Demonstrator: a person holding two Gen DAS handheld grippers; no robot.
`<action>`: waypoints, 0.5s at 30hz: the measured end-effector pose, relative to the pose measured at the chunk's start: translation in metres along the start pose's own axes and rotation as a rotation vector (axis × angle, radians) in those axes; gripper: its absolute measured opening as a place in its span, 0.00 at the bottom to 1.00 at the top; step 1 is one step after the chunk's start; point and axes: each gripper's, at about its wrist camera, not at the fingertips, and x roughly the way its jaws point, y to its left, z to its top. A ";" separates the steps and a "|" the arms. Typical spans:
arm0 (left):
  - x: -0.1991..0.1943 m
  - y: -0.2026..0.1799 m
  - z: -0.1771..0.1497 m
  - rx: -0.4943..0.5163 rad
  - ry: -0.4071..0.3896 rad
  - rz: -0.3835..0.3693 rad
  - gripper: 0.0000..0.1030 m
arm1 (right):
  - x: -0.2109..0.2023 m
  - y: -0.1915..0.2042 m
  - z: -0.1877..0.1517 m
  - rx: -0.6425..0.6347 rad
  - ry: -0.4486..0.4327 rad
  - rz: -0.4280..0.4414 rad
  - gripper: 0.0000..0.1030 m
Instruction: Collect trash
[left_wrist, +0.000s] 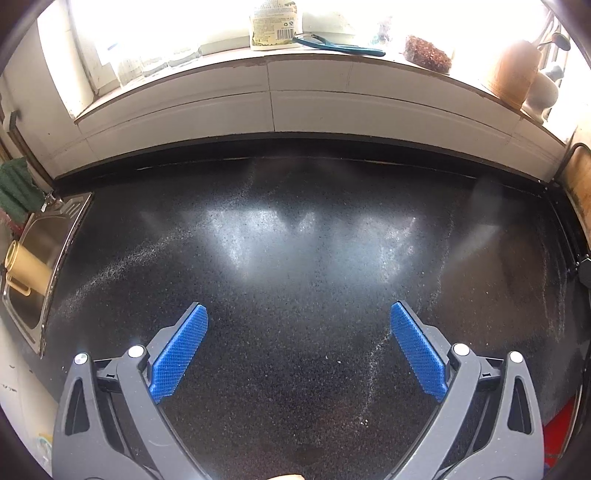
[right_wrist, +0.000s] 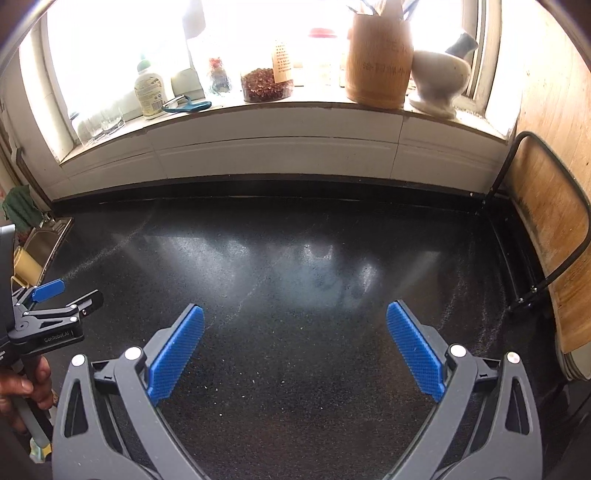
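Black speckled stone fills both views: the counter (left_wrist: 295, 258) lies bare in front of me, with only pale crumbs and dusty streaks scattered toward its front edge. I hold the left tongs (left_wrist: 299, 314) and the right tongs (right_wrist: 295, 317) side by side above that front edge, each with its blue pads spread wide and nothing between them. I judge this a ready pose, both aimed at the work area until a target shows. No piece of trash large enough to pick up is visible to me, so I cannot place it; the crumbs look too fine for these pads.

At the counter's left edge the steel sink (left_wrist: 40, 251) holds a yellow mug (left_wrist: 26, 267) lying on its side. On the windowsill behind the counter's back edge, a clear tub (right_wrist: 266, 85) holds reddish-brown bits, a wooden holder (right_wrist: 380, 59) carries utensils, and a white mortar (right_wrist: 439, 79) has its pestle resting inside.
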 end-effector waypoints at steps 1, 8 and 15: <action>0.000 0.000 0.001 -0.001 0.000 0.001 0.93 | 0.002 -0.001 0.002 0.006 0.006 0.002 0.93; 0.002 -0.001 0.007 0.005 0.001 0.014 0.93 | 0.007 -0.008 0.003 0.031 0.018 0.008 0.93; 0.005 0.001 0.005 0.000 0.015 0.017 0.93 | 0.009 -0.008 0.001 0.043 0.033 0.018 0.93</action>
